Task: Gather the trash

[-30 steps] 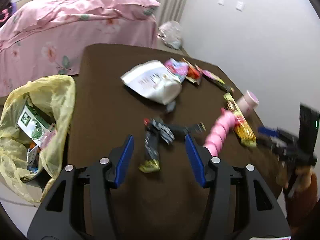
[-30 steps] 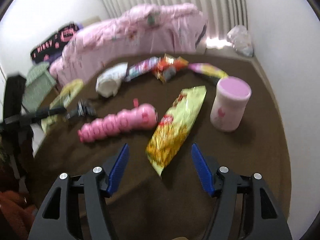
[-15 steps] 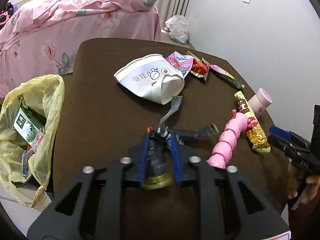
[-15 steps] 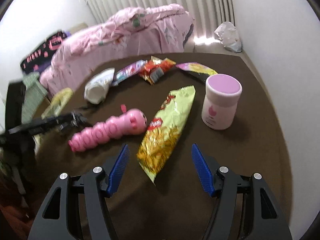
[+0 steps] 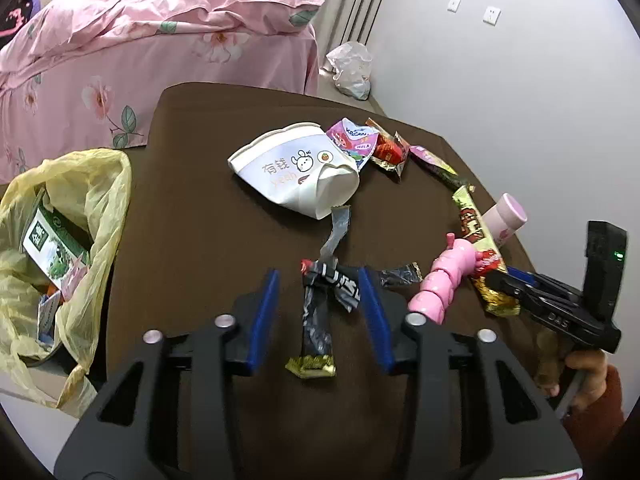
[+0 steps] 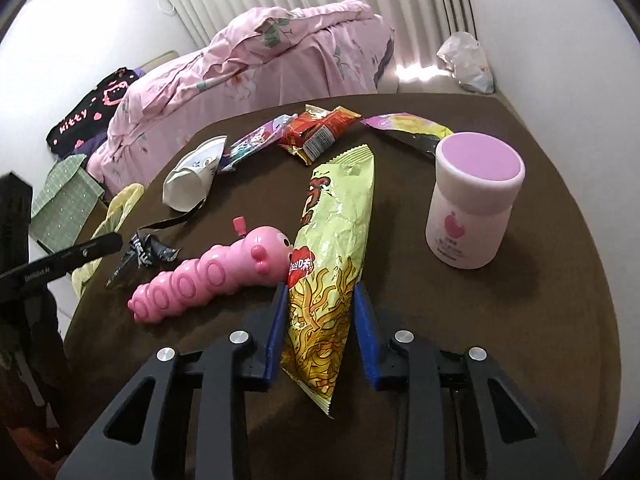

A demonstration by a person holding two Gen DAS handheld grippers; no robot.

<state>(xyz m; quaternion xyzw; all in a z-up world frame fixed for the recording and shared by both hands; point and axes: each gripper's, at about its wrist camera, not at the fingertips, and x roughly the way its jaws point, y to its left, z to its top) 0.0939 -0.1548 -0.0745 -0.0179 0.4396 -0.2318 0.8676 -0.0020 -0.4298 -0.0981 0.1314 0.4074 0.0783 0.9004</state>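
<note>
A black wrapper with a gold end (image 5: 316, 320) lies on the brown table (image 5: 192, 208) between the open jaws of my left gripper (image 5: 318, 280). A long yellow-green snack bag (image 6: 332, 256) lies between the jaws of my right gripper (image 6: 320, 292), which stand close on either side of it without squeezing it. A crushed white paper cup (image 5: 296, 172), a pink-purple wrapper (image 5: 352, 140), a red wrapper (image 5: 390, 152) and a purple-yellow wrapper (image 5: 434, 164) lie further back. A yellow trash bag (image 5: 60, 240) hangs open at the table's left edge.
A pink caterpillar toy (image 6: 212, 272) lies left of the snack bag. A white jar with a pink lid (image 6: 472, 208) stands to its right. A bed with pink bedding (image 5: 140, 40) is behind the table. A white plastic bag (image 5: 352, 68) sits by the wall.
My left gripper shut over the black wrapper half a second ago and has opened again around it. My right gripper has moved forward and narrowed its jaws around the snack bag.
</note>
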